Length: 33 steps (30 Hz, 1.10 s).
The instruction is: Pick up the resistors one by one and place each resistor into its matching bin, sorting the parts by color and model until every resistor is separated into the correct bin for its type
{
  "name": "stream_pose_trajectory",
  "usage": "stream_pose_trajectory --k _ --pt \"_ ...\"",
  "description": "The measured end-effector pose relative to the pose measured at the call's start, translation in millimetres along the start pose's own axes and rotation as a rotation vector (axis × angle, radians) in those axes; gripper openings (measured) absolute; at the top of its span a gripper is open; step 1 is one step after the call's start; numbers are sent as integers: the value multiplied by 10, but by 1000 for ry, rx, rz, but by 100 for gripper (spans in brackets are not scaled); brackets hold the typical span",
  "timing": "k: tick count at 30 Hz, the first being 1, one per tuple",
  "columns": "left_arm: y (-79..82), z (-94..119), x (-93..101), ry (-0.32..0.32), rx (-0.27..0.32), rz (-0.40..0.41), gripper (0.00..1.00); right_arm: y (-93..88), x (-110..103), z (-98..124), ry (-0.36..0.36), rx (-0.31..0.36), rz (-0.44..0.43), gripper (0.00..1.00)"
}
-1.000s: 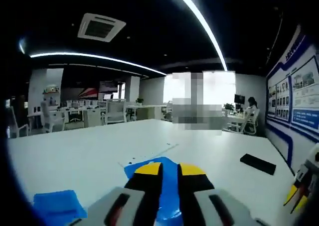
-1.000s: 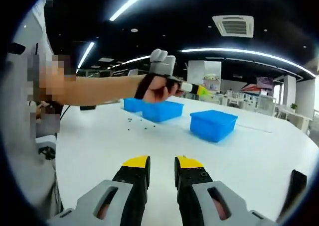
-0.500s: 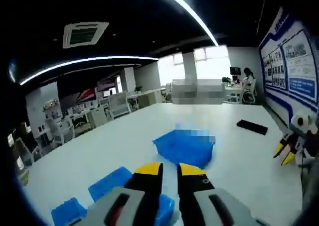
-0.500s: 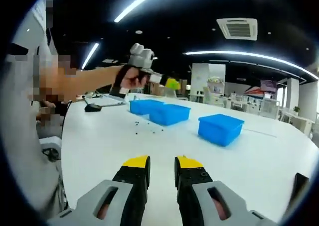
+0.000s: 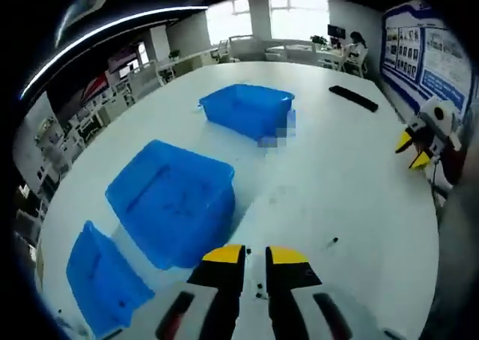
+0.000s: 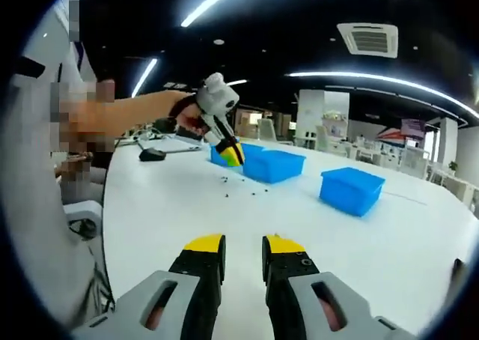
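Left gripper view: left gripper [image 5: 254, 255], jaws nearly together and empty, hangs over scattered resistors [image 5: 257, 286] on the white table [image 5: 344, 183], beside three blue bins [image 5: 174, 199]. Right gripper [image 6: 242, 244], narrowly parted, holds nothing.

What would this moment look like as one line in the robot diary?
left gripper: open, tipped down over resistors | right gripper: open, over bare table | bins: three, blue | holding: nothing

Blue bins [image 5: 176, 201], white table [image 5: 352, 183], yellow-tipped claws [image 5: 254, 256].
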State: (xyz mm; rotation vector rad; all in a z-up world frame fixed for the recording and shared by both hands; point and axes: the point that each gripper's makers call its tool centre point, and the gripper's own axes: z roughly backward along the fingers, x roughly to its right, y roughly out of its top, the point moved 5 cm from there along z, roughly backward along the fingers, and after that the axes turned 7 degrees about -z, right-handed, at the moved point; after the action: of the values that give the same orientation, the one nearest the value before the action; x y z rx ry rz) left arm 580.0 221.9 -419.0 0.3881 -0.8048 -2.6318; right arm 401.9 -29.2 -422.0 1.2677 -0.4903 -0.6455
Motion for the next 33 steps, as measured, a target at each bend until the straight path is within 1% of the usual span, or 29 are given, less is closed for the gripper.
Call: stream_pose_trajectory --k 3,8,10,11,13,14,19,22,24,26,27,28,30,31,33 --pt "-48 -108 -66 -7 -16 48 14 -1 13 15 -4 6 -18 22" --pt "-79 -195 -83 -23 -26 85 14 -54 13 4 5 -7 -29 22" --pt "-107 -219 -51 -37 -50 76 14 -70 4 -6 16 -9 -28 22" --pt "-100 -198 -40 -39 -41 78 13 -75 5 -12 21 -10 -27 22" --pt "-101 -190 -22 -48 -44 72 10 -80 15 -20 26 -11 -28 22" --pt "-99 -195 -17 -54 -42 68 7 -79 27 -22 26 -9 -29 22" --pt "-95 -201 -17 -62 -37 56 6 -86 89 -32 23 1 -30 22" --pt "-101 -188 -12 -84 -43 53 6 -102 117 -31 22 2 -52 22" --pt "-41 -156 7 -101 -2 65 6 -79 112 2 35 23 -79 22" --pt "121 -116 72 -136 104 40 6 -79 110 13 31 26 -77 22" --pt "177 -91 137 -167 134 47 6 -78 111 18 31 33 -72 22" --pt "233 -82 169 -180 166 25 6 -78 111 16 33 38 -75 22" --pt "462 -56 286 -202 298 -42 6 -81 79 -5 48 37 -83 22" --pt "546 -55 326 -204 339 -54 6 -83 62 -16 56 36 -88 22" --pt "697 -111 357 -153 409 -61 6 -57 19 -22 66 39 -74 22"
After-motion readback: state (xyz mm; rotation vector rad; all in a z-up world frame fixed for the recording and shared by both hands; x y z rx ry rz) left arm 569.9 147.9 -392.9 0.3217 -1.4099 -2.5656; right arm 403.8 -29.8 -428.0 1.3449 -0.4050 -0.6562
